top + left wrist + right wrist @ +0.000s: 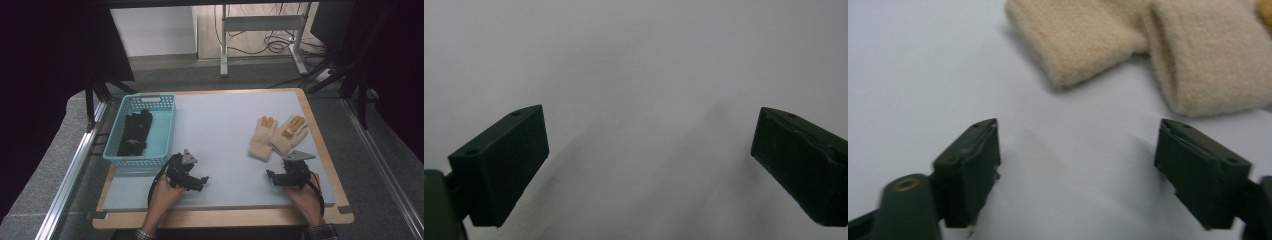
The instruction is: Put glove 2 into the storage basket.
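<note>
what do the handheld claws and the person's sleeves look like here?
Both claws, left claw and right claw, are black, each topped by a grey three-cornered plate with a black cable trailing back. Jaws are blocky dark pads with small screw holes. Cuffs at both wrists look dark checked.

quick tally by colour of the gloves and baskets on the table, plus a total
Beige gloves with orange fingertips: 2, one beside the other, overlapping at the cuffs
Black gloves: a dark heap in the basket, looks like 1 pair, exact number hard to tell
Teal basket: 1
Total: 5 if the heap is a pair
</note>
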Action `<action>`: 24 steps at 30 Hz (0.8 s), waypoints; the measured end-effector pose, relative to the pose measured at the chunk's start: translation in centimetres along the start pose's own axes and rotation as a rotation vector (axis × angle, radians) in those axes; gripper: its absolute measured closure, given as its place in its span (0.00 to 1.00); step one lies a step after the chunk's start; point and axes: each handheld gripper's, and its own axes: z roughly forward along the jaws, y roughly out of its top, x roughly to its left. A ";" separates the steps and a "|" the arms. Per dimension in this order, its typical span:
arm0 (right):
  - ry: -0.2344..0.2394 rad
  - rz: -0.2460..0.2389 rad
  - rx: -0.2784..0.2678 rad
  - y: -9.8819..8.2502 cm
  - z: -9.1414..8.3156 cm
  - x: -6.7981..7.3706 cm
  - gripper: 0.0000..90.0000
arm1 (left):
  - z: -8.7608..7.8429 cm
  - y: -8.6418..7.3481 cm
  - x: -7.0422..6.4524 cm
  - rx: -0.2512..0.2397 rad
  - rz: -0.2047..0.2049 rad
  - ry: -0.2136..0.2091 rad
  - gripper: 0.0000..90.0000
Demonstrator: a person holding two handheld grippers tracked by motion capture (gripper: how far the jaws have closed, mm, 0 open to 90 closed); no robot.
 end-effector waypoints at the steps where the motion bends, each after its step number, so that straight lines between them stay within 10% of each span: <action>1: -0.001 0.002 0.001 0.0 0.0 0.0 0.16 | 0.1 -0.2 0.1 0.009 0.000 0.002 0.03; 24: 0.005 0.002 -0.001 0.0 -0.1 0.1 0.18 | 0.7 -1.4 0.3 -0.021 -0.039 0.005 0.01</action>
